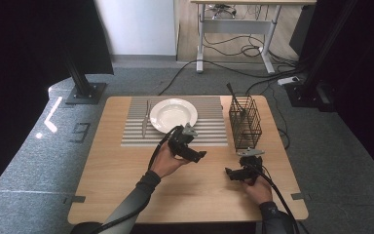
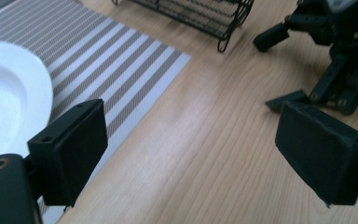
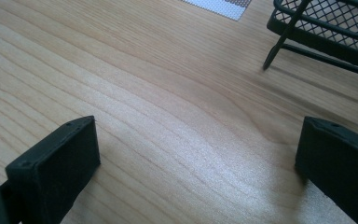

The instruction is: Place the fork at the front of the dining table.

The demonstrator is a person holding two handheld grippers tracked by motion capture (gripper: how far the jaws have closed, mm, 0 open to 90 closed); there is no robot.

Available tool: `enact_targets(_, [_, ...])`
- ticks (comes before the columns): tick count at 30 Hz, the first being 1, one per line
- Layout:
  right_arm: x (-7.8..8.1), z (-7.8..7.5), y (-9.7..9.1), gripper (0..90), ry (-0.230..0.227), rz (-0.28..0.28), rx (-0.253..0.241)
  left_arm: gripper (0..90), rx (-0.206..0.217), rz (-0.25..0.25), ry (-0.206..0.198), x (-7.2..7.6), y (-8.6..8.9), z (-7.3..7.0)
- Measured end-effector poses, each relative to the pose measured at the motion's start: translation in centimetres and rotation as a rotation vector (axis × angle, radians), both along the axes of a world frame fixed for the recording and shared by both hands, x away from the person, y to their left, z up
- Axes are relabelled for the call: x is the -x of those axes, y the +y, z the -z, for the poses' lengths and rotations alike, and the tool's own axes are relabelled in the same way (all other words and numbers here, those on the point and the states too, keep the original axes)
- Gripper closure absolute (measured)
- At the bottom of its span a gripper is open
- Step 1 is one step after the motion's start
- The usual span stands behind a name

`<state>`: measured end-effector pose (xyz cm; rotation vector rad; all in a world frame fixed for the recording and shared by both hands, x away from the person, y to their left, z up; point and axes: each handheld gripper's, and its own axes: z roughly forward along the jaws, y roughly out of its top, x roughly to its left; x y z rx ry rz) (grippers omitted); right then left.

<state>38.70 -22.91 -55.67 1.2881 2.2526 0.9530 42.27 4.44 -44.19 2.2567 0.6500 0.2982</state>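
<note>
My left gripper point(image 1: 200, 155) hovers above the wooden table point(image 1: 126, 185), just in front of the striped placemat point(image 1: 209, 131). Its jaws point(image 2: 191, 126) stand open with nothing between them. A white plate point(image 1: 173, 115) lies on the placemat, and a knife point(image 1: 145, 119) lies to its left. My right gripper point(image 1: 230, 172) rests low near the table's front right, open and empty point(image 3: 196, 140), pointing left. The left gripper view shows the plate point(image 2: 4, 93), the placemat point(image 2: 121, 65) and the right gripper point(image 2: 277, 70) farther off.
A black wire basket point(image 1: 245, 122) stands at the right of the placemat, with a dark utensil handle point(image 1: 234, 100) sticking out of it. Its foot is close ahead in the right gripper view point(image 3: 335, 28). Bare wood lies between the two grippers.
</note>
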Motion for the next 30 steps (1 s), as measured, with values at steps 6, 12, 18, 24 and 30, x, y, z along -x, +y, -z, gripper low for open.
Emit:
enact_targets(6, [0.0, 0.0, 0.0, 0.0, 0.000, 0.002, -0.002, 13.1, 0.004, 0.025, -0.017, -1.3, -2.1, -1.5])
enact_targets(12, [0.0, 0.0, 0.0, 0.0, -0.003, -0.003, 0.000, 13.9, 0.004, 0.037, -0.017, -2.5, -3.7, -2.4])
enact_targets(18, [0.0, 0.0, 0.1, 0.0, -0.002, -0.006, 0.000, 14.5, 0.009, 0.049, -0.020, -3.9, -5.4, -3.4])
enact_targets(24, [-0.1, 0.0, 0.1, 0.0, -0.005, -0.011, 0.002, 16.1, 0.014, 0.065, -0.023, -4.9, -7.1, -4.2])
enact_targets(30, [-0.1, 0.0, 0.1, 0.0, -0.004, -0.012, 0.002, 21.3, 0.018, 0.069, -0.024, -5.8, -8.7, -4.8])
